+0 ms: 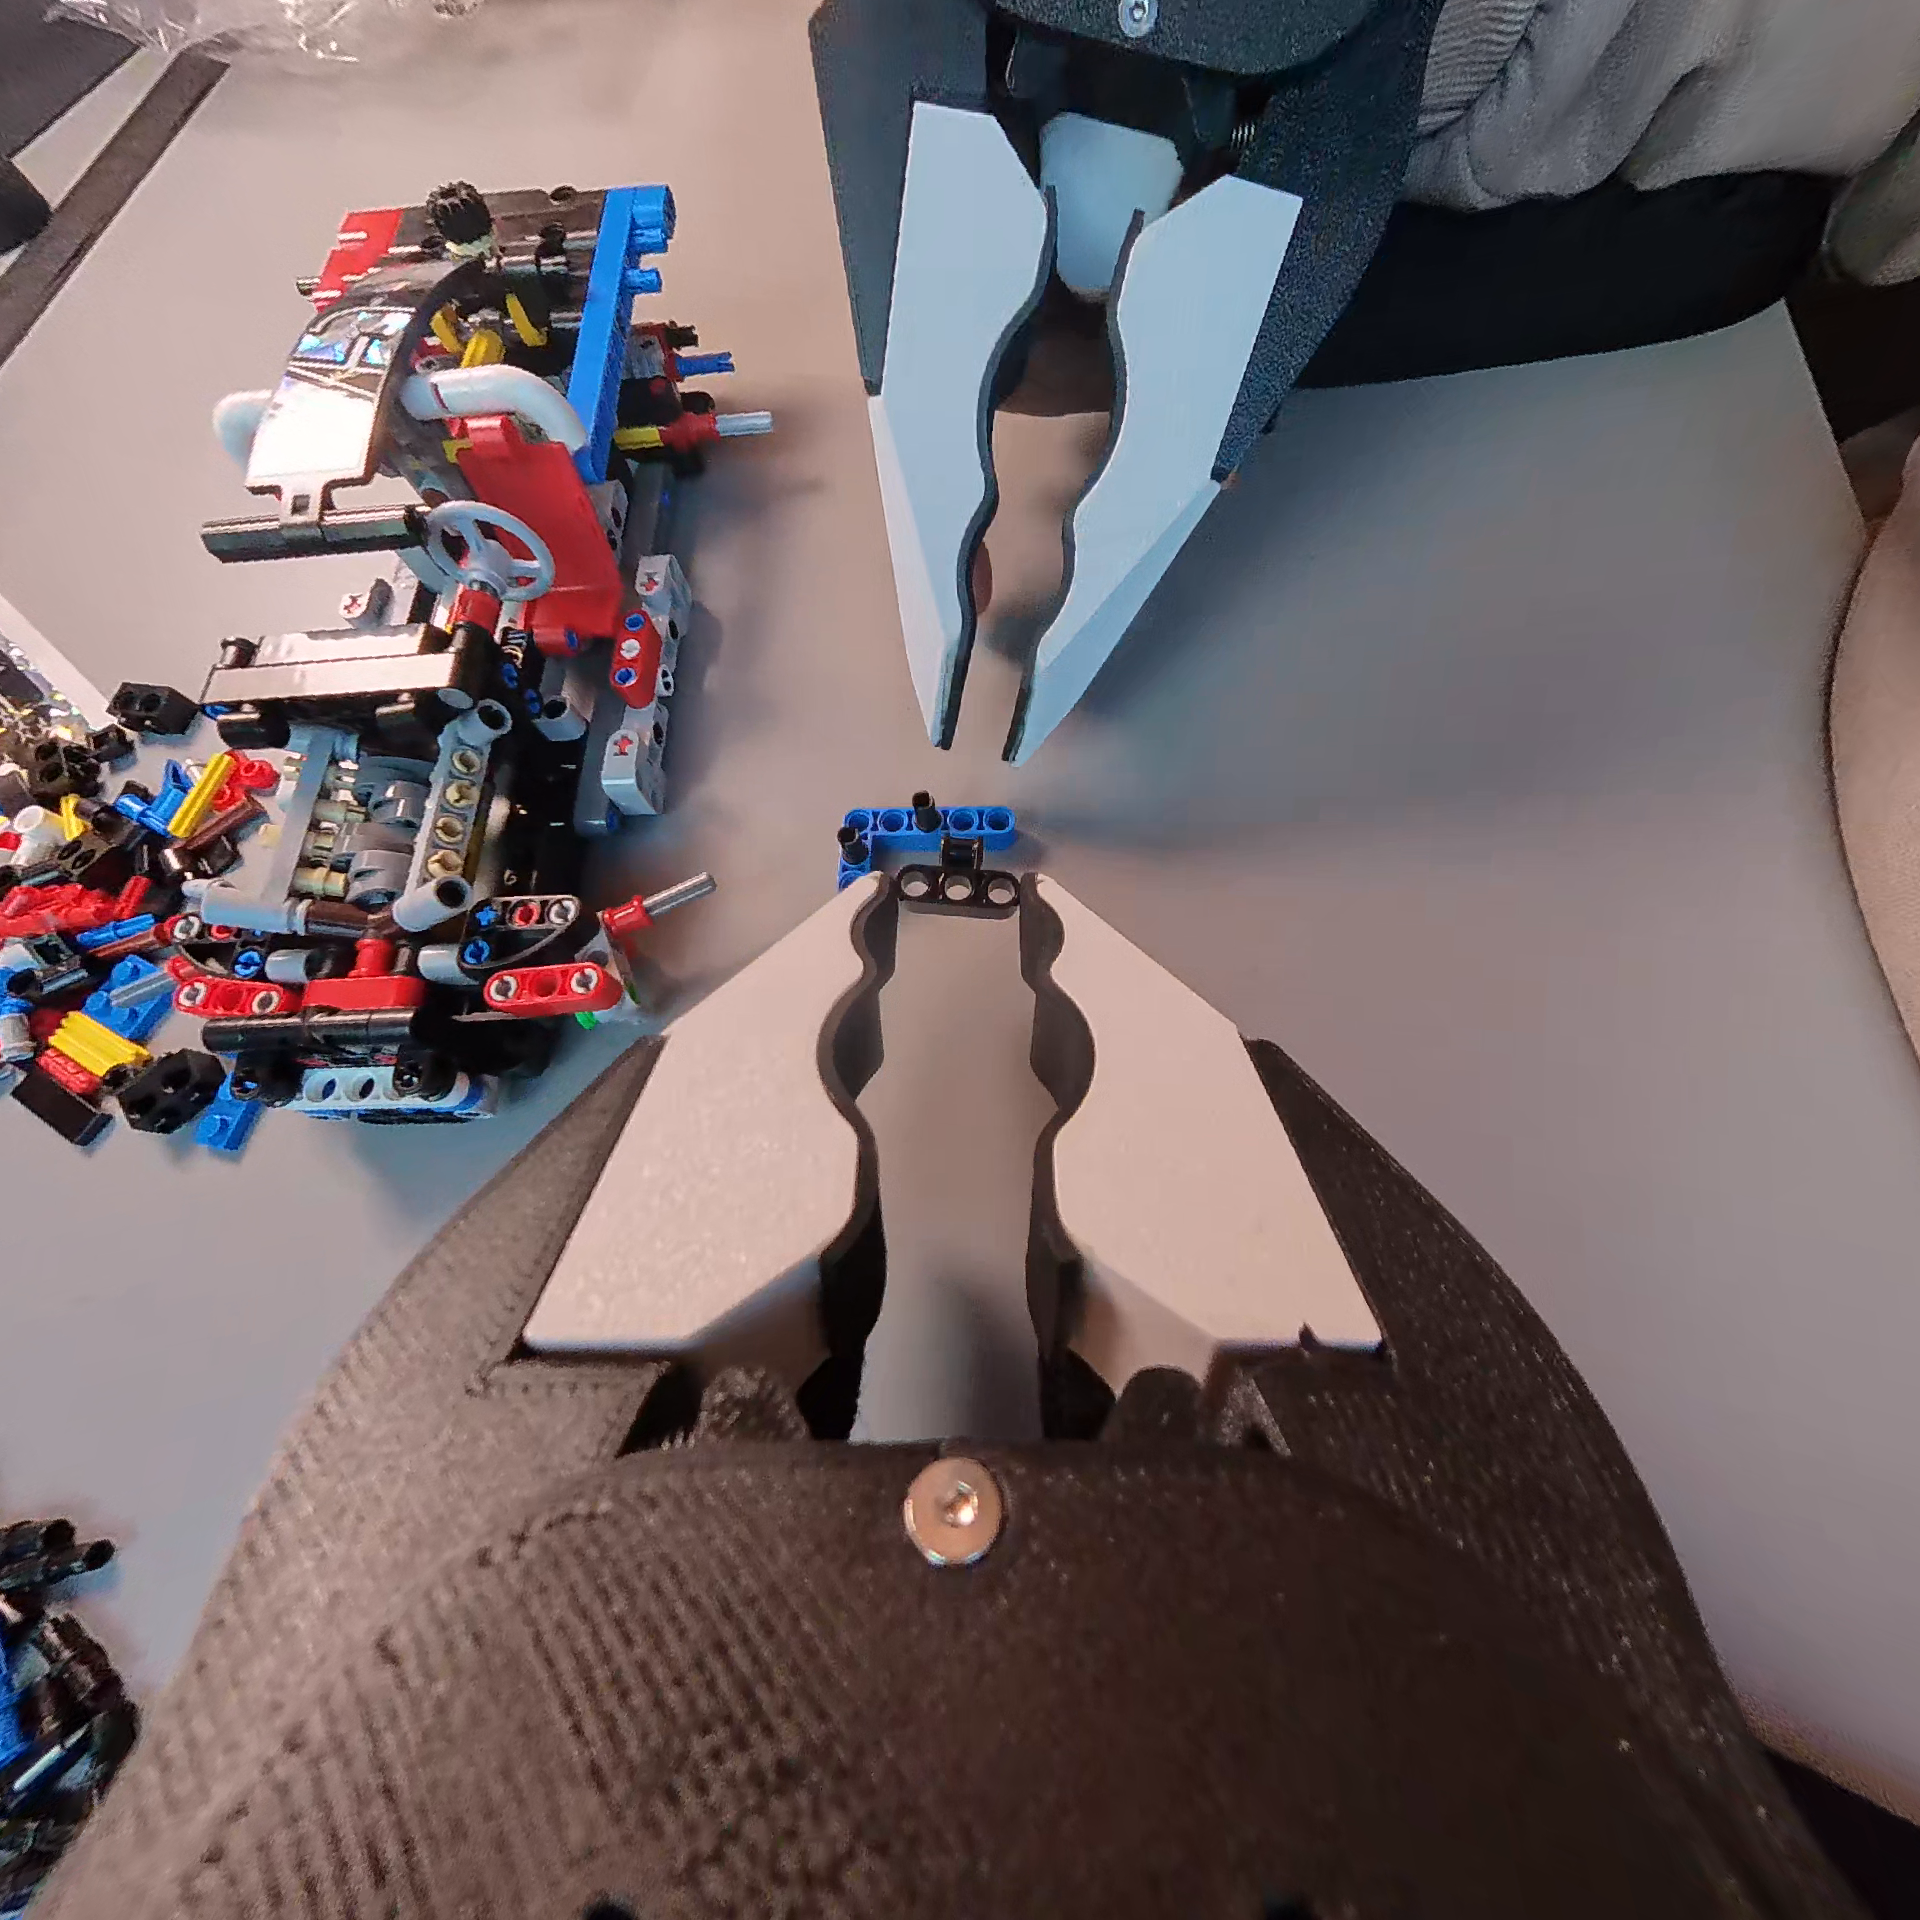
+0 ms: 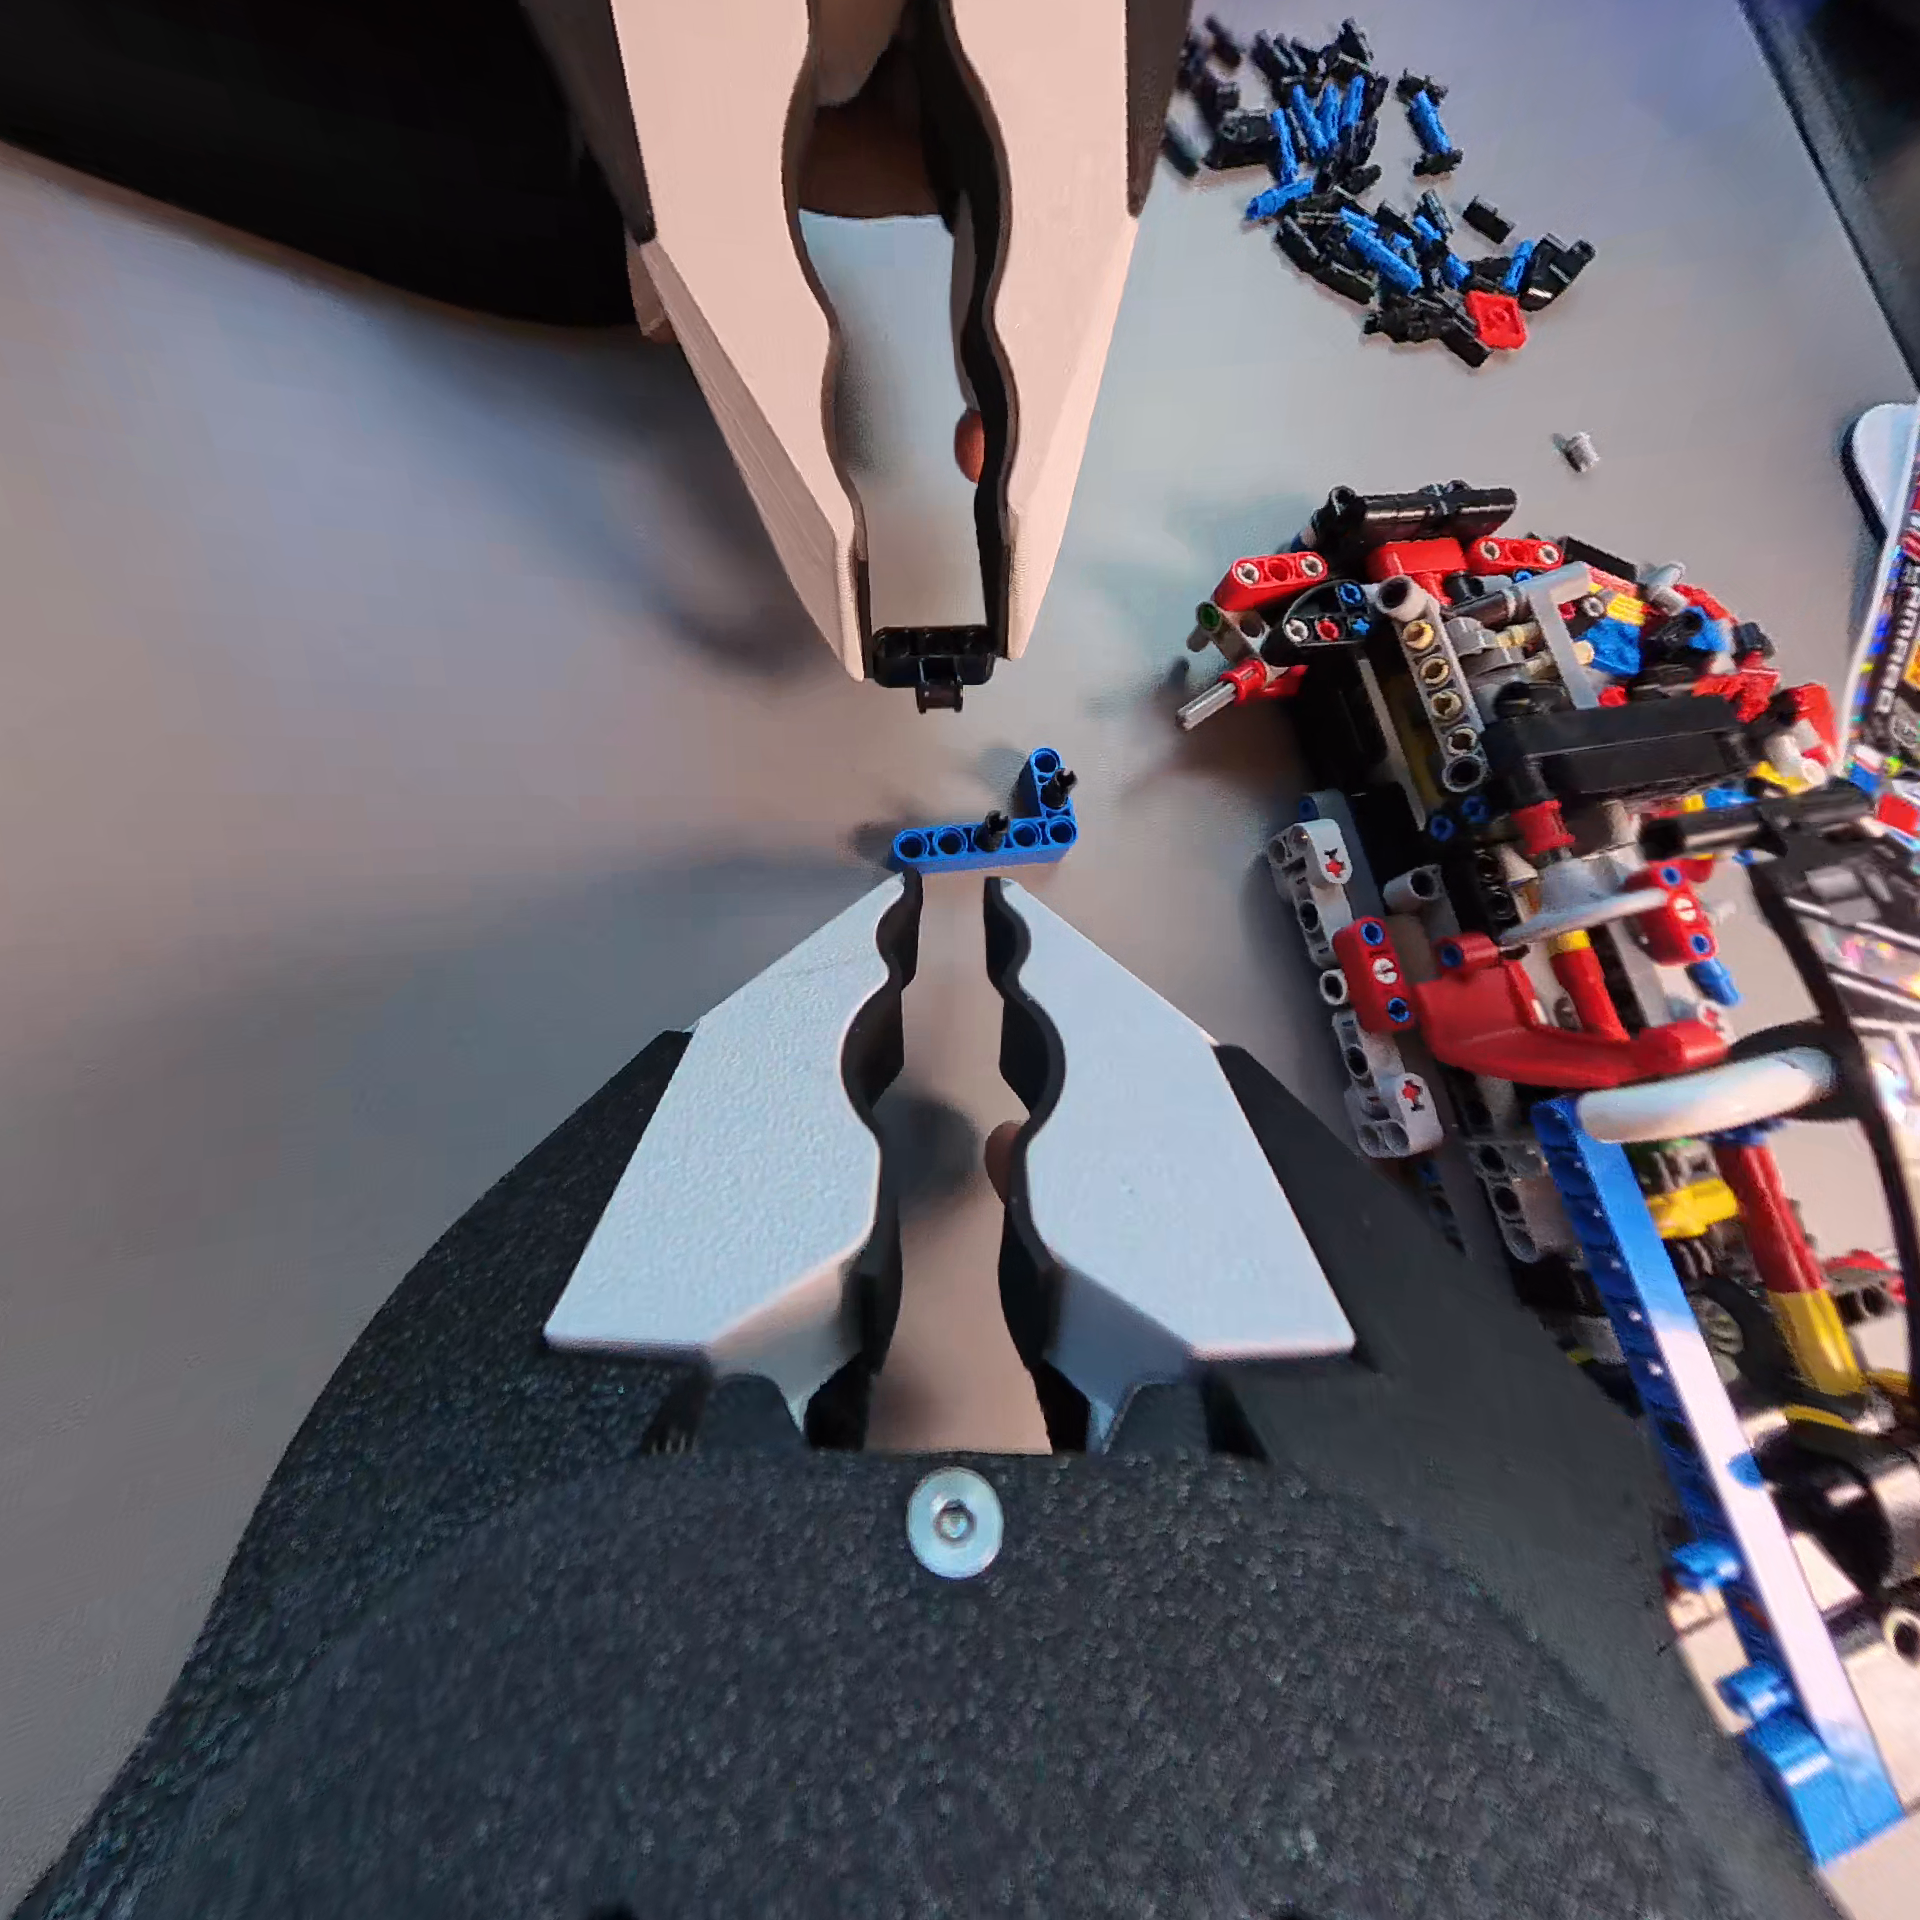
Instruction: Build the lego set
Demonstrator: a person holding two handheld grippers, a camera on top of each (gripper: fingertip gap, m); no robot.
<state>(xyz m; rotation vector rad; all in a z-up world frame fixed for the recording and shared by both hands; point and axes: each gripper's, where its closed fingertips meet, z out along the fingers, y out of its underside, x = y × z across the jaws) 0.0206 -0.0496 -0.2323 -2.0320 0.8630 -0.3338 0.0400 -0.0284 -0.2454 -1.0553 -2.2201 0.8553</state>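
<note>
We've got the left gripper [image 1: 956,885] clamped on a black beam [image 1: 958,886], hovering near the blue L-beam [image 1: 928,823]; right gripper [image 2: 953,881] faces it, jaws slightly apart.

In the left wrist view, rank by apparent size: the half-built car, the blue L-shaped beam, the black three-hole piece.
1. half-built car, by far
2. blue L-shaped beam
3. black three-hole piece, held in the left gripper; it sits nearer the camera, so the last two are unsure.

Grey table [image 1: 1455,727], clear plastic bag [image 1: 208,31] at far edge, sticker sheet [image 2: 1886,623].
</note>
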